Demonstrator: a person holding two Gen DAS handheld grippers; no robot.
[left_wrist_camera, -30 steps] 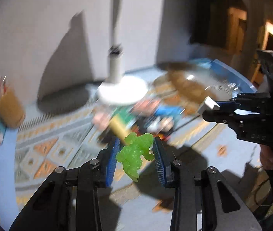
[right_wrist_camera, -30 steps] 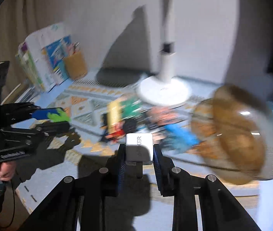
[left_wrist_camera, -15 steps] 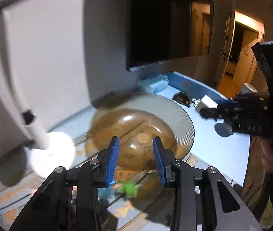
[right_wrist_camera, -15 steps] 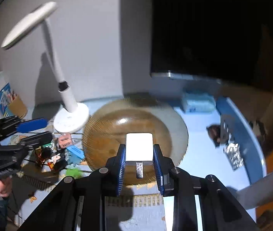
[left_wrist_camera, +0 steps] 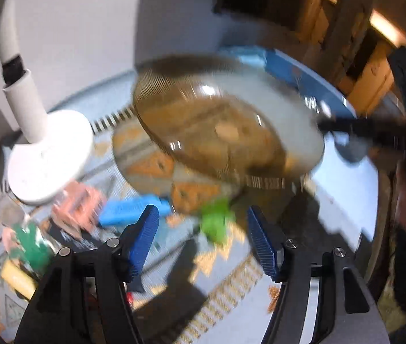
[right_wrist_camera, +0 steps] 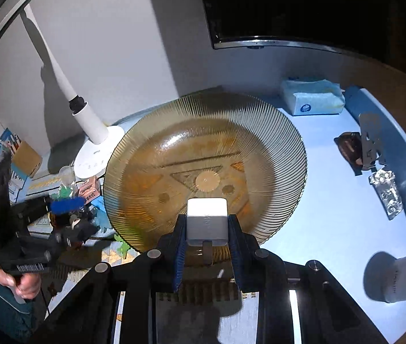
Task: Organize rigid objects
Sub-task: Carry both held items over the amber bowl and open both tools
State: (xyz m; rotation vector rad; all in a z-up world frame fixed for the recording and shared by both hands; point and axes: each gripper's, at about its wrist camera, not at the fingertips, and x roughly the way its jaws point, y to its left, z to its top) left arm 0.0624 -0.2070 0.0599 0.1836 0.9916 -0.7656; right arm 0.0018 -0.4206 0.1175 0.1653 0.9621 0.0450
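Pale blue surface point(right_wrist_camera: 331, 206): right tongs point(right_wrist_camera: 207, 238) clamp a white cube charger point(right_wrist_camera: 207, 220) above the amber ribbed glass plate point(right_wrist_camera: 274, 132) — a drop could chip it; left tongs point(left_wrist_camera: 201, 243) are opening, nothing between them.

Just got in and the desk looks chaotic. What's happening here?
A person is tidying small items with two hand-held grippers. The right hand-held gripper is shut on a white charger block, poised over the amber glass plate. The left hand-held gripper is opening with nothing between its pads; a green toy figure lies on the patterned mat beside the plate.
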